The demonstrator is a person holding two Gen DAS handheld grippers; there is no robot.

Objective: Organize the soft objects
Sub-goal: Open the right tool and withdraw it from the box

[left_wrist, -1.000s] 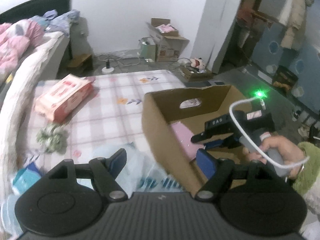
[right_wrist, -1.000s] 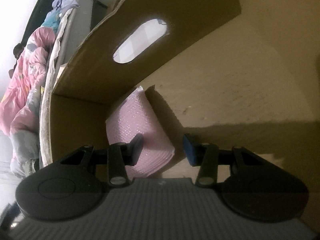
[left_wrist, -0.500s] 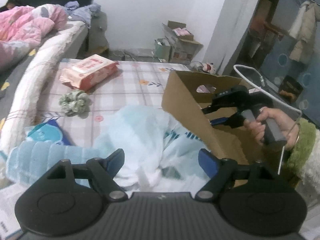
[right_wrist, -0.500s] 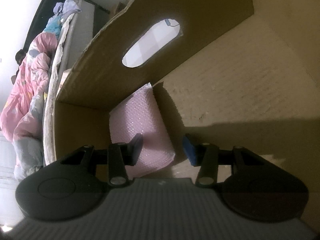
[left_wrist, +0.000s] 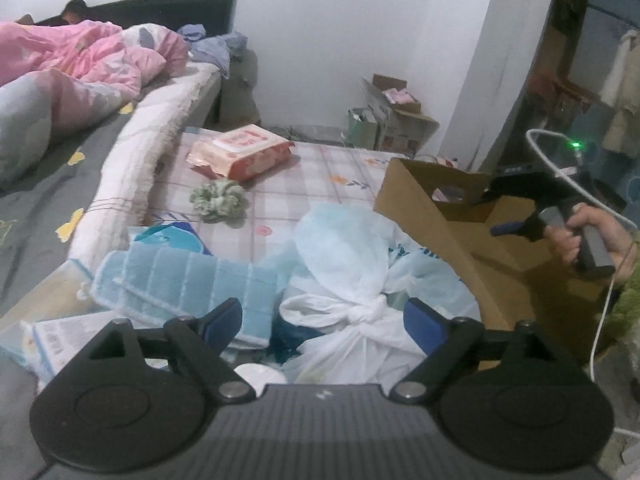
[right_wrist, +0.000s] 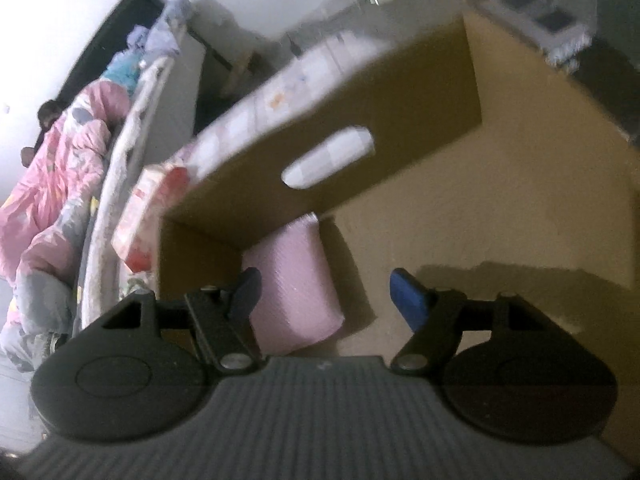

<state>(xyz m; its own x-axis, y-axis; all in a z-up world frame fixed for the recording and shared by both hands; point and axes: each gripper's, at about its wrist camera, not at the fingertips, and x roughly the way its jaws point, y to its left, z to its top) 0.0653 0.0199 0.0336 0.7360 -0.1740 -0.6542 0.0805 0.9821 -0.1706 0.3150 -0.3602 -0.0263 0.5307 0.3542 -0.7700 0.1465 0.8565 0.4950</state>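
A brown cardboard box (left_wrist: pixel 436 232) with a handle slot stands on the checked table at the right. A pink soft pack (right_wrist: pixel 294 284) lies inside it against the far corner. My right gripper (right_wrist: pixel 326 294) is open and empty above the box's inside, near the pink pack; it also shows in the left wrist view (left_wrist: pixel 516 224). My left gripper (left_wrist: pixel 324 320) is open and empty above a knotted white plastic bag (left_wrist: pixel 352 280) and a light blue towel (left_wrist: pixel 180 280). A green scrunchie (left_wrist: pixel 218 198) and a red wipes pack (left_wrist: pixel 240 152) lie farther back.
A bed with a pink quilt (left_wrist: pixel 80 64) runs along the left, its white padded edge (left_wrist: pixel 140 160) beside the table. Cardboard boxes (left_wrist: pixel 396 116) stand on the floor by the far wall. Papers (left_wrist: pixel 60 340) lie at the table's near left.
My left gripper has pulled back and left from the box, bringing the bag and towel under it. My right gripper has risen out of the box and opened wider.
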